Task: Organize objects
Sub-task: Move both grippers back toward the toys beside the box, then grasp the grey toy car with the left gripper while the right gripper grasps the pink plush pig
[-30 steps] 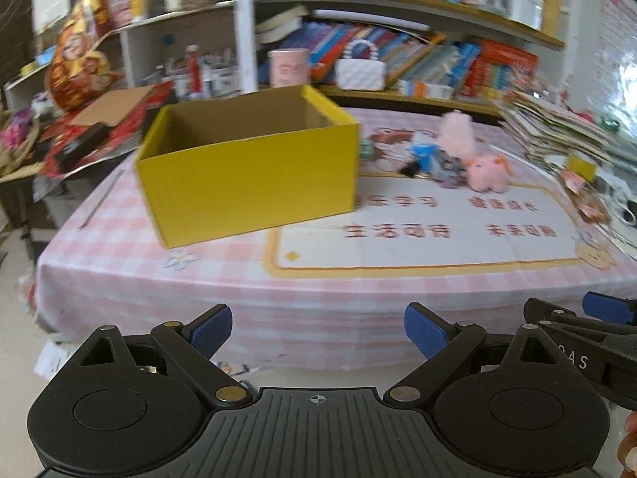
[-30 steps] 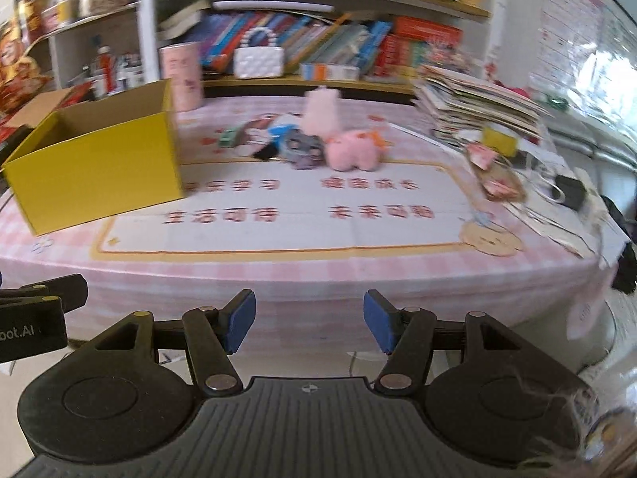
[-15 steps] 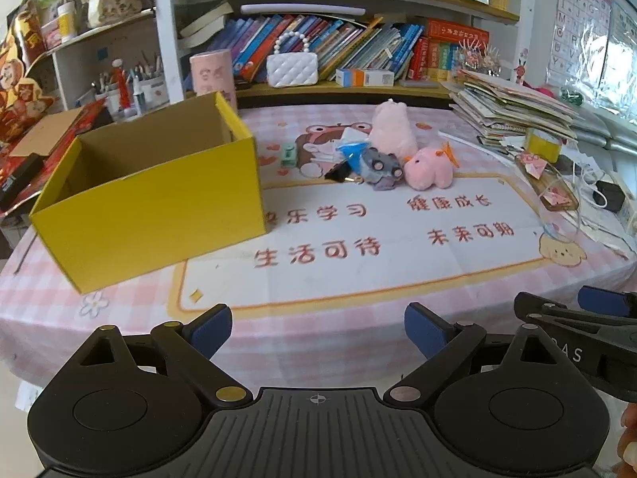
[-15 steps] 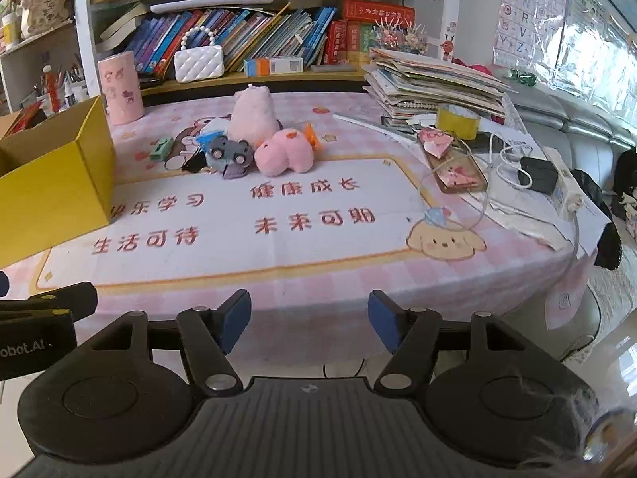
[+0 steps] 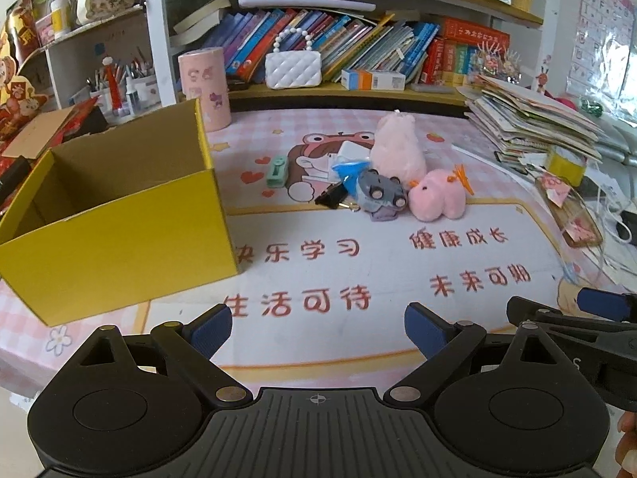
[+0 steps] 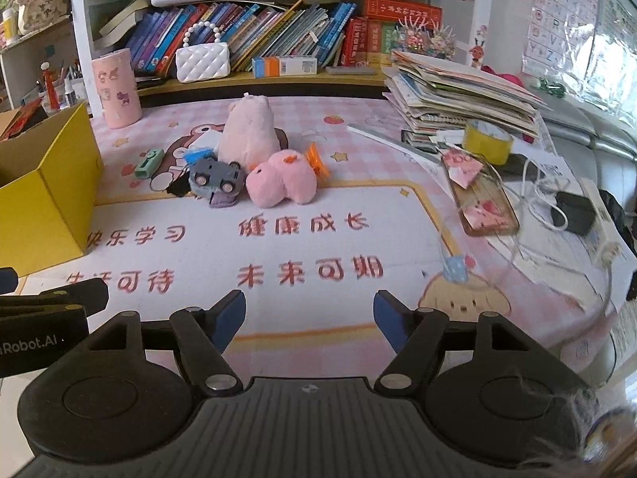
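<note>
Yellow box (image 5: 119, 215) sits at the left edge of the tabletop (image 5: 398, 279), open top, and the part of its inside that shows is bare; the floor of it is mostly hidden. Just right of the box, toward the back edge, a small green gadget (image 5: 277, 172) lies alone. Next to the right, mid-tabletop, a tight heap: black clip (image 5: 330, 196), blue wrapper (image 5: 348, 171), grey toy car (image 5: 382, 195), tall pale pink plush (image 5: 396, 147) behind, round pink plush (image 5: 438, 197) touching the car, orange clip (image 6: 316, 161) at its far side. Right edge holds a stack of papers (image 6: 458, 91), a yellow tape roll (image 6: 487, 141), a phone (image 6: 481, 195) and cables. Left claw (image 5: 318, 332) hangs over the near edge, jaws apart, nothing between them. Right claw (image 6: 309, 320) beside it, jaws opening, also with nothing in them. Judgement: sorting has hardly begun; none of the toys appear to be in the box, and the whole heap is left to move. Both claws stand well short of the heap.
</note>
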`<move>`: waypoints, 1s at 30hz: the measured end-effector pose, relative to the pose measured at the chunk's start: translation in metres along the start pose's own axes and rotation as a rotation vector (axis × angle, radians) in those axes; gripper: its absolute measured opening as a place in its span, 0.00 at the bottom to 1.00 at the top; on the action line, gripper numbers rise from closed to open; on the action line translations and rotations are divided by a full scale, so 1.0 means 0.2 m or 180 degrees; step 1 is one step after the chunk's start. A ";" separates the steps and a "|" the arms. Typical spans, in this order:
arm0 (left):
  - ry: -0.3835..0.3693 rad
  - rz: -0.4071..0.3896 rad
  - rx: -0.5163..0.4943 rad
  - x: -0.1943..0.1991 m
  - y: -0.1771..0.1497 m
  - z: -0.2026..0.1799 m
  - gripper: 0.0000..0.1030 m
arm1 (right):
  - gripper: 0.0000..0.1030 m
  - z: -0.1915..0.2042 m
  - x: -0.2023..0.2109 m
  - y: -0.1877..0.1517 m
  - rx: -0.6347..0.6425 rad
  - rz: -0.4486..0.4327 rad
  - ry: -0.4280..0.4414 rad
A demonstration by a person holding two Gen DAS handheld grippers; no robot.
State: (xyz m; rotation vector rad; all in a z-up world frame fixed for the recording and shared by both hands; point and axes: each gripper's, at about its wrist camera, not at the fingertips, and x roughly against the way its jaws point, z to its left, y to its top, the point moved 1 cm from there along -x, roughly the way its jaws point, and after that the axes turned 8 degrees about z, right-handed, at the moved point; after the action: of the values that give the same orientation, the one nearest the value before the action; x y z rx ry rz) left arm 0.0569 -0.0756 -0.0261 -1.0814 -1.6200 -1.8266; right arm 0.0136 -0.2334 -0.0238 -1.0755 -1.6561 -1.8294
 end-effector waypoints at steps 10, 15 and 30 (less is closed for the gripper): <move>0.0119 0.0053 0.0182 -0.15 0.15 -0.06 0.93 | 0.74 -0.07 -0.20 0.18 0.0184 0.0066 0.0178; 0.0230 0.0054 0.0250 -0.21 0.23 -0.07 0.93 | 0.81 -0.10 -0.30 0.28 0.0233 0.0031 0.0282; 0.0478 0.0151 0.0304 -0.38 0.37 -0.14 0.93 | 1.00 -0.08 -0.72 0.61 0.0642 0.0072 0.0602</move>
State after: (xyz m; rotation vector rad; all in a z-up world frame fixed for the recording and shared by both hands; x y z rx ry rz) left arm 0.1518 -0.1298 -0.0414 -0.9109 -1.5635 -1.7375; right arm 0.1880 -0.2961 -0.0606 -0.8069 -1.6660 -1.6530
